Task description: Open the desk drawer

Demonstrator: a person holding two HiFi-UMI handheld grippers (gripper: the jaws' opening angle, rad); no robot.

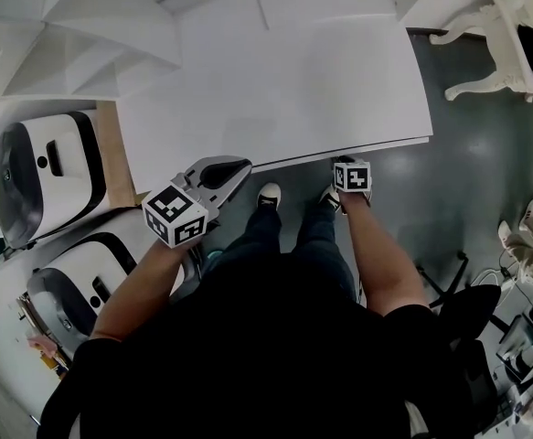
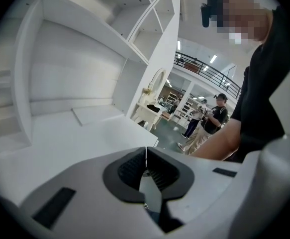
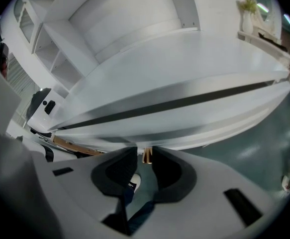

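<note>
Gripping: the right tool sat at the front edge of the desk. Its jaws were drawn narrow around a small brass-coloured pull, seemingly pinching it so the drawer could be drawn outward.
Drawer: the drawer lay just under the desk's front lip, below the dark seam, and looked shut.
Spare side: the left tool had its jaws together on nothing. It was held by the desk's left front corner, probably parked out of the drawer's path.
Stance: the person stood close in, shoes just below the edge. I judged the body would need to give room as the drawer came out.
Stage: the grasp was likely made and the opening had not yet begun.
</note>
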